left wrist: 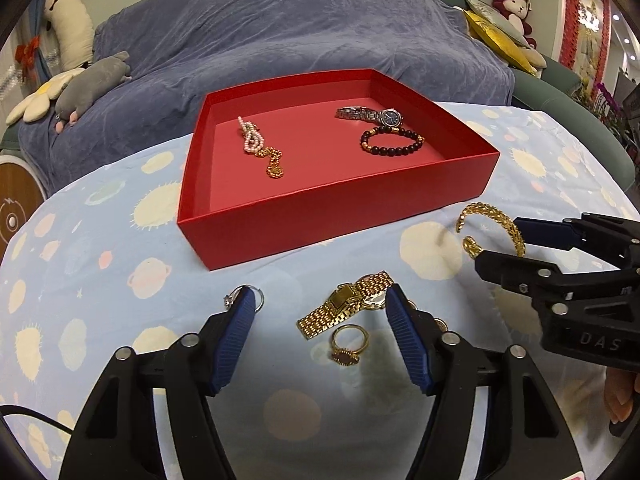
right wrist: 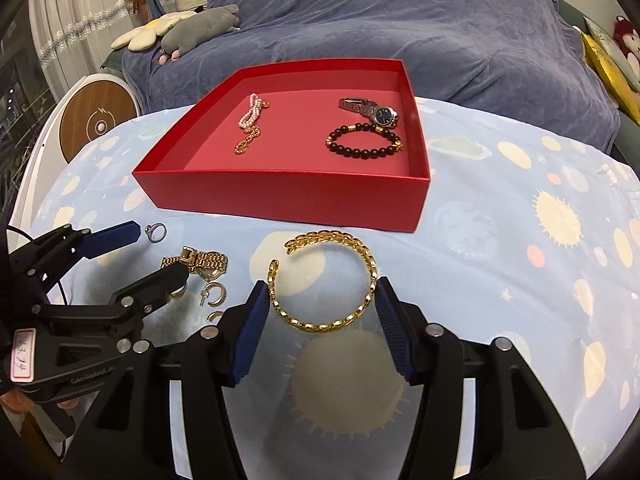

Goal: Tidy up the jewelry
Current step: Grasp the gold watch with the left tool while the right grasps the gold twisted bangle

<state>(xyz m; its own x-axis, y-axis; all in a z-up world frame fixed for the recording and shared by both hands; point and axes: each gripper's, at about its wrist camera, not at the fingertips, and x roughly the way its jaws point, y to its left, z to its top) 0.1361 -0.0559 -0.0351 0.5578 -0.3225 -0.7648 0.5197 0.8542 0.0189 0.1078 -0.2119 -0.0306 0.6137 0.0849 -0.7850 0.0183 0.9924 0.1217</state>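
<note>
Currently both grippers sit low over the worktop (right wrist: 520, 184), jaws apart, nothing clamped. Right gripper (right wrist: 320, 284) straddles the gold cuff bangle (right wrist: 328, 280), which lies flat just in front of the red tray (right wrist: 280, 200)'s near wall; the fingers (right wrist: 252, 320) flank it on both sides, contact cannot be confirmed. Left gripper (left wrist: 320, 300) straddles the gold watch (left wrist: 344, 308) and the gold ring (left wrist: 348, 346), both flat on the cloth. Silver ring (left wrist: 256, 296) sits at the tip of its left finger, partly hidden behind it. Small gold hoop earrings (right wrist: 216, 294) lie beside the watch, between the two grippers.

Inside the tray: pearl strand (left wrist: 250, 136) touching a gold chain (left wrist: 274, 162) on the left side, silver watch with blue dial (left wrist: 372, 115) toward the far right corner, dark bead bracelet (left wrist: 392, 142) just in front of it. Tray sits toward the worktop's far edge.
</note>
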